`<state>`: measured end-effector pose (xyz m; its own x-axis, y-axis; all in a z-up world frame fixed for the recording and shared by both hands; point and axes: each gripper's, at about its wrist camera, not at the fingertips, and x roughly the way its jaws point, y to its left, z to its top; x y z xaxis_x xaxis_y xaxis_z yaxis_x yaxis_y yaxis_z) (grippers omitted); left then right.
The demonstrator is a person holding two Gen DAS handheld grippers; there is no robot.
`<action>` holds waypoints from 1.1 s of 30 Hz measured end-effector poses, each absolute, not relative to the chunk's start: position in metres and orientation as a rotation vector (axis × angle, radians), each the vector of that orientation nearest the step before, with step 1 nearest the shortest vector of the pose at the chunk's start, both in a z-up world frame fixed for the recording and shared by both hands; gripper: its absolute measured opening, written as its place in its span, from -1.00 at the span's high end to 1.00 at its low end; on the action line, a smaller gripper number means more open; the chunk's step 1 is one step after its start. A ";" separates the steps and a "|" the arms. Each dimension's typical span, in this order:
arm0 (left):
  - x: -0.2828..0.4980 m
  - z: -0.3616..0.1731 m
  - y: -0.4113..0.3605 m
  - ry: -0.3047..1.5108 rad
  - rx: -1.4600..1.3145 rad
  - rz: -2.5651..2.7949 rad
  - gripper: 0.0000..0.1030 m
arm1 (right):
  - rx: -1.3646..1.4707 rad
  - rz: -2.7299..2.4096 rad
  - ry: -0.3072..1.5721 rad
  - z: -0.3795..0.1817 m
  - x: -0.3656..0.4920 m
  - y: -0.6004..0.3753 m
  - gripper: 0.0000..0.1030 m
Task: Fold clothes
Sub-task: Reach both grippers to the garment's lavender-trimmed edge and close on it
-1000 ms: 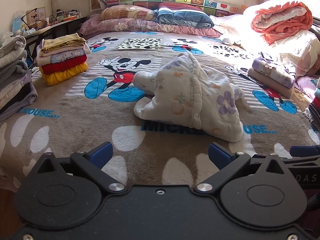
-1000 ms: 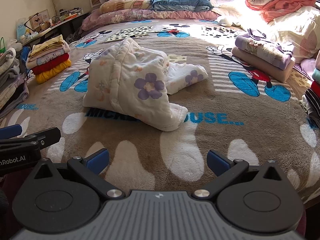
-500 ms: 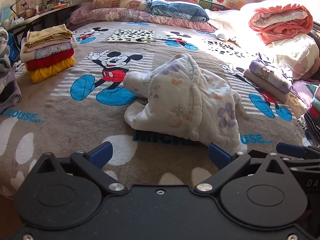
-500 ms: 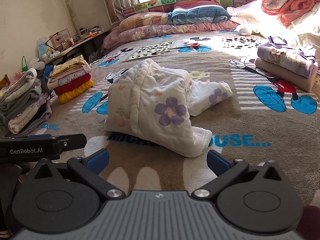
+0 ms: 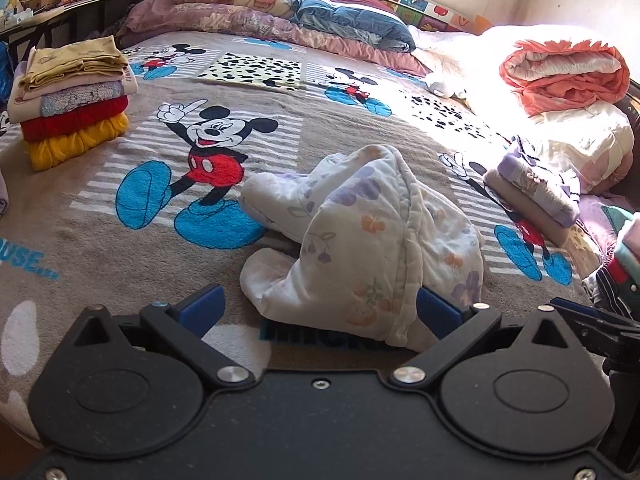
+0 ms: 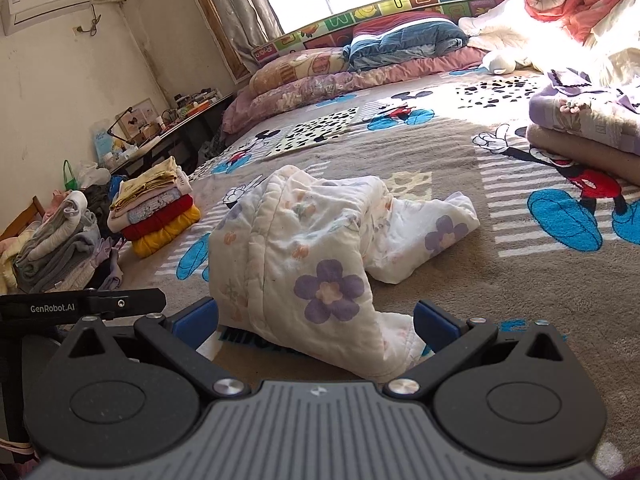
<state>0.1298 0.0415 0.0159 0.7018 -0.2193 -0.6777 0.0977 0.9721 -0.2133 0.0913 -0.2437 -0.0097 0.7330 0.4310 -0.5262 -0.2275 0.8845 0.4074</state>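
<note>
Folded stacks (image 5: 68, 96) already sit far off; the crumpled floral garment (image 5: 372, 248) lies unfolded just ahead of both spread, empty claws, left (image 5: 318, 308) and right (image 6: 316, 320).

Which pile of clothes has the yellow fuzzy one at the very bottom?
The folded stack by the bed's left edge: yellow underneath, red above. The other stack at the right is purple on beige.

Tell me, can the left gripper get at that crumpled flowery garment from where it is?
Probably yes. The left gripper is open, and the flowery garment lies heaped on the blanket right ahead, its near edge between the fingers. Nothing lies between them.
</note>
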 end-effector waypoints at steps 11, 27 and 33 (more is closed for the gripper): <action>0.205 0.033 0.056 0.766 -0.165 -0.293 -0.97 | 0.407 0.489 0.655 -0.005 0.159 -0.280 -1.00; 0.326 -0.008 0.070 0.915 -0.207 -0.407 -0.33 | 0.362 0.526 0.781 -0.042 0.303 -0.287 -0.42; 0.355 -0.034 0.071 1.009 -0.229 -0.446 -0.33 | 0.357 0.521 0.875 -0.076 0.344 -0.282 -0.42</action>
<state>0.3550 0.0707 -0.0340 0.4533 -0.4612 -0.7628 0.2535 0.8871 -0.3858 0.3443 -0.2816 -0.0758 0.5304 0.5671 -0.6302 -0.2838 0.8192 0.4983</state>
